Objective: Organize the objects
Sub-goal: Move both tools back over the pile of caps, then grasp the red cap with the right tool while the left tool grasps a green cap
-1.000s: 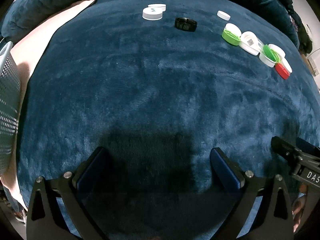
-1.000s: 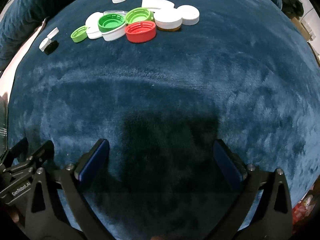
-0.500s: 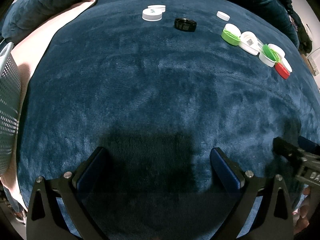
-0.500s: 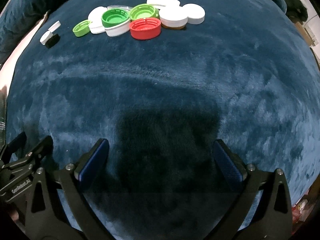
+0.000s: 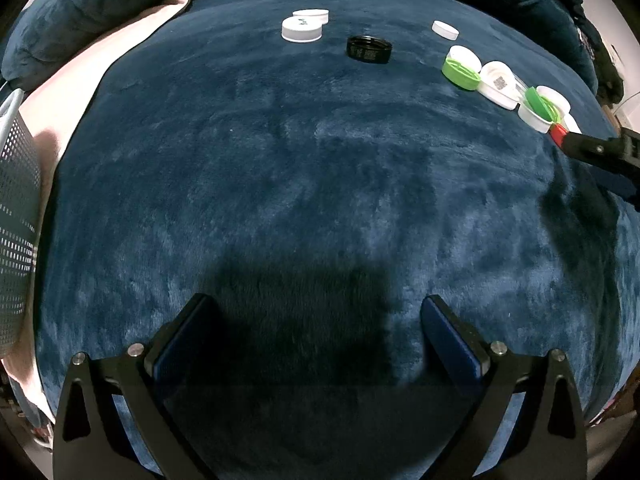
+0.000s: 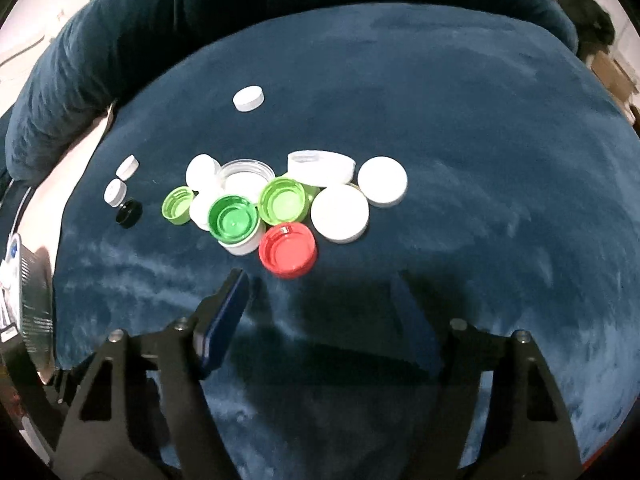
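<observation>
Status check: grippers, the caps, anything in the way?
Left gripper open, empty. Right gripper closing, nothing between. Red cap nearest, at pile's front. Path clear.

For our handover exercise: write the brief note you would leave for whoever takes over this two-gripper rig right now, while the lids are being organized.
Left gripper: open, empty, hovering over bare blue blanket.
Right gripper: jaws closing, nothing between them, just short of the red lid.
Lids: the main pile holds the red lid, dark green lid, light green lid and large white lid, touching or overlapping. Apart from it lie a small white cap, the black lid and two white lids.
Done: no sorting visible yet.
Left: all lids need organizing; the red lid is nearest.
</observation>
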Action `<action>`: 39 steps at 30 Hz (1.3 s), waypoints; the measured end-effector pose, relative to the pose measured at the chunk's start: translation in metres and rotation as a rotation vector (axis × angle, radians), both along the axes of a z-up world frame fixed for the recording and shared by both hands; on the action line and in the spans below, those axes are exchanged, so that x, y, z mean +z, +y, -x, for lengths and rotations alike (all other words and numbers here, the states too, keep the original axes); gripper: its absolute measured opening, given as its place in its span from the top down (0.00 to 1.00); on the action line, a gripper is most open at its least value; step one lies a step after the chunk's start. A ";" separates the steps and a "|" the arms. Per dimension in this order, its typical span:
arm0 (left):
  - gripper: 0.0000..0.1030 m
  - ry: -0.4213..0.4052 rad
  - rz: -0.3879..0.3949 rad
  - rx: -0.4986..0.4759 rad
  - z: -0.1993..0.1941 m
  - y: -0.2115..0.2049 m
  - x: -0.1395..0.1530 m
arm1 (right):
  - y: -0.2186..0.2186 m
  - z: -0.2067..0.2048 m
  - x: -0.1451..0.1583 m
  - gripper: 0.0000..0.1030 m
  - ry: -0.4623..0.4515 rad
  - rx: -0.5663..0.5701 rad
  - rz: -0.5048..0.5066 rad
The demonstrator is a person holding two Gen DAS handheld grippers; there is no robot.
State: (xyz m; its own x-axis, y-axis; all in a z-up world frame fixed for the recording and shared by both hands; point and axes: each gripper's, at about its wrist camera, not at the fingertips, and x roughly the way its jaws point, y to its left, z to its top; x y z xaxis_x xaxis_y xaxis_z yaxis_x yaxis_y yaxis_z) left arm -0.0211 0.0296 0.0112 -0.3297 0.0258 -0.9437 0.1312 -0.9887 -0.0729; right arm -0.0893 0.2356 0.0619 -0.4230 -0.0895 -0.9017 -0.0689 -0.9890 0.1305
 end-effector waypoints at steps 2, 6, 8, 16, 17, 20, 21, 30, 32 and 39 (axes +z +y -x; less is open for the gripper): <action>0.00 -0.003 -0.001 0.002 -0.001 -0.001 0.001 | -0.003 0.002 -0.002 0.33 0.001 0.028 -0.018; 0.00 -0.005 -0.007 -0.002 0.002 -0.004 0.004 | -0.012 0.014 -0.008 0.71 -0.001 0.081 -0.028; 0.01 -0.003 -0.013 -0.006 0.005 -0.006 0.009 | -0.012 0.014 -0.007 0.70 0.007 0.101 -0.011; 0.01 0.171 -0.113 -0.082 0.047 0.011 0.057 | -0.003 -0.017 0.018 0.70 0.028 0.045 0.094; 0.01 0.180 -0.103 -0.096 0.059 0.015 0.060 | -0.002 -0.018 0.018 0.70 0.026 0.039 0.101; 0.07 0.186 -0.100 -0.140 0.088 0.025 0.058 | -0.001 -0.020 0.018 0.70 0.026 0.031 0.119; 0.11 0.184 -0.097 -0.167 0.101 0.029 0.056 | -0.001 -0.018 0.017 0.70 0.025 0.031 0.124; 0.25 0.191 -0.045 -0.410 0.154 0.050 0.037 | 0.002 -0.011 0.010 0.70 0.022 0.009 0.163; 0.34 0.192 -0.043 -0.455 0.159 0.056 0.036 | 0.002 -0.010 0.010 0.70 0.024 0.006 0.169; 0.71 0.173 -0.100 -0.525 0.159 0.057 0.042 | -0.001 -0.012 0.010 0.70 0.023 0.009 0.169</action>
State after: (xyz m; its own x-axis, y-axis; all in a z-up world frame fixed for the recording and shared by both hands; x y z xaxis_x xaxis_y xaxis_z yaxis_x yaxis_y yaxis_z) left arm -0.1799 0.0865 0.0530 -0.3983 0.3144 -0.8617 -0.3990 -0.9053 -0.1459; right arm -0.0775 0.2347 0.0715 -0.4417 -0.2430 -0.8637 -0.0550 -0.9535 0.2964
